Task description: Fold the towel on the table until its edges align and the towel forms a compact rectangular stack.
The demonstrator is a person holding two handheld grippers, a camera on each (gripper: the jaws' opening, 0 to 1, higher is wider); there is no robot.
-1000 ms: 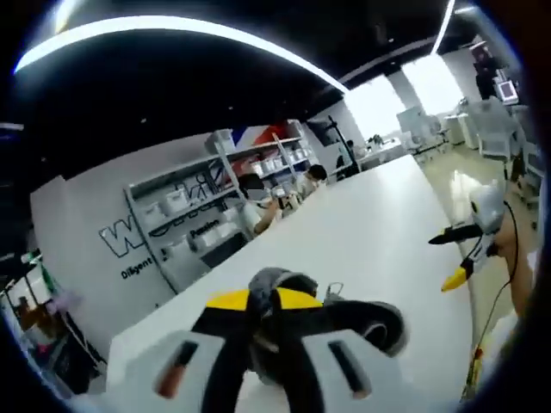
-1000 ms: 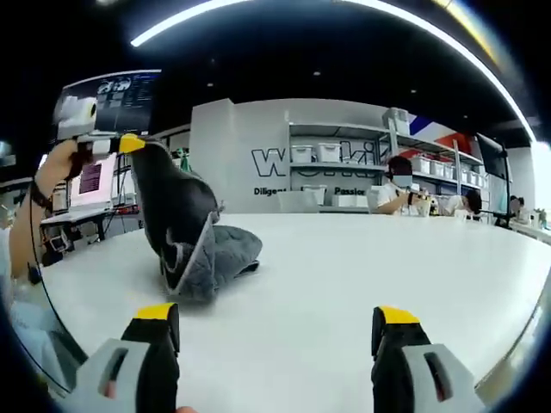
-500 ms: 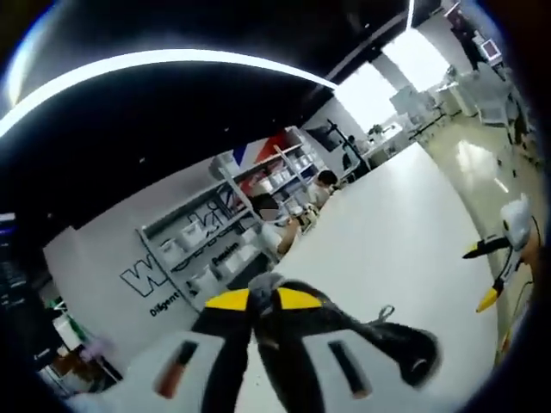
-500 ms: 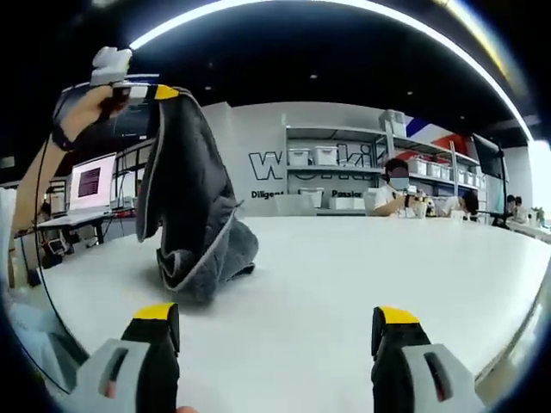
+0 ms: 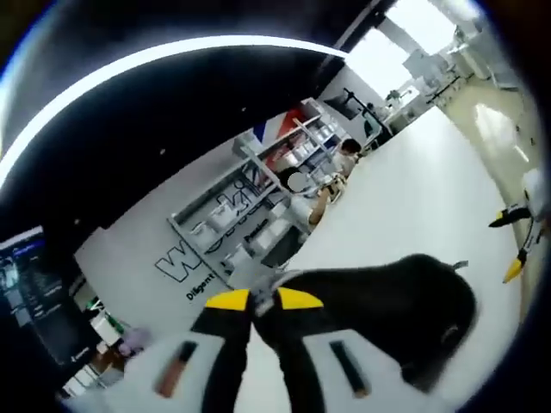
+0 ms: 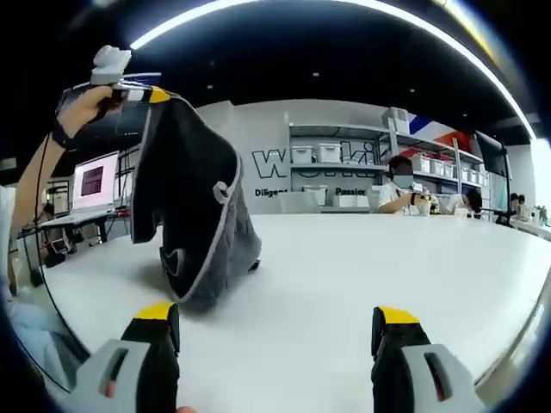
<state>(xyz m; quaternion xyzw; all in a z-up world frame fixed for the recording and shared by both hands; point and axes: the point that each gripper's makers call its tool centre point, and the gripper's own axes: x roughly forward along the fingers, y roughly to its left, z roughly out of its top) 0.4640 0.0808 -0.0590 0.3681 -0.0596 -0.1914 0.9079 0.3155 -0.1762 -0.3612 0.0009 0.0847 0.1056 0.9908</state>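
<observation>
My left hand-held gripper (image 5: pixel 263 301) is clamped on the towel (image 5: pixel 379 301), its yellow-tipped jaws pressed together on a fold of the dark cloth. From that pinch the towel spreads away ahead of the jaws and to their right, a dark mass with a pale edge trim showing near the tips. Beyond it lies the white tabletop (image 5: pixel 413 206), and far off to the right, past the towel, I see my right hand-held gripper's yellow tips at the edge of the view.

My right hand-held gripper (image 6: pixel 280 331) stands with its jaws spread wide apart, nothing between them, just above the tabletop (image 6: pixel 362 267). Well ahead and to the left of it, the towel (image 6: pixel 194 219) hangs from my left hand-held gripper (image 6: pixel 142 93), which is raised high with my hand (image 6: pixel 90 103) around it. The cloth drapes down in a long fold, grey trim running along its edge, and its lower end rests bunched on the tabletop. The towel is apart from my right jaws.

Across the tabletop, far ahead, people (image 6: pixel 398 194) sit in front of shelves (image 6: pixel 344 172) of white boxes against a lettered wall.
</observation>
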